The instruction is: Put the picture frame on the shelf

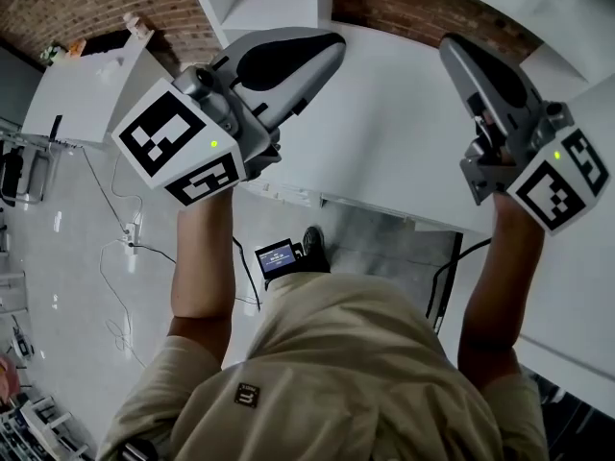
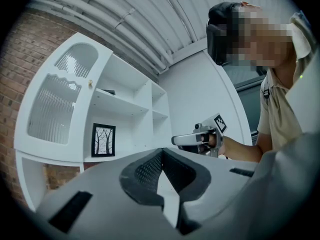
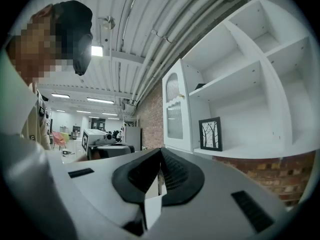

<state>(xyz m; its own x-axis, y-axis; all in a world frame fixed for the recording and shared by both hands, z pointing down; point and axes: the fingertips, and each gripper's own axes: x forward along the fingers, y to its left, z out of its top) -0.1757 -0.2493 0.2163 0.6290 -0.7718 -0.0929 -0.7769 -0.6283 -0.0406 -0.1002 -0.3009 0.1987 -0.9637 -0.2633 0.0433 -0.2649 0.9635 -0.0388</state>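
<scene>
Cables (image 1: pixel 115 325) trail over the pale floor (image 1: pixel 58 286), a small lit screen (image 1: pixel 277 257) beside them.

No text can be read; the small screen (image 1: pixel 278 257) looks too blurred.

I hold my left forearm (image 1: pixel 204 257) and right forearm (image 1: pixel 498 277) stretched up-frame. Left gripper (image 1: pixel 329 44), upper centre, and right gripper (image 1: pixel 452 48), upper right, point level, jaws closed together, empty.

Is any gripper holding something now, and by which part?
Nothing is held. The left gripper and right gripper are shut and empty; the picture frame stands on the shelf.
</scene>
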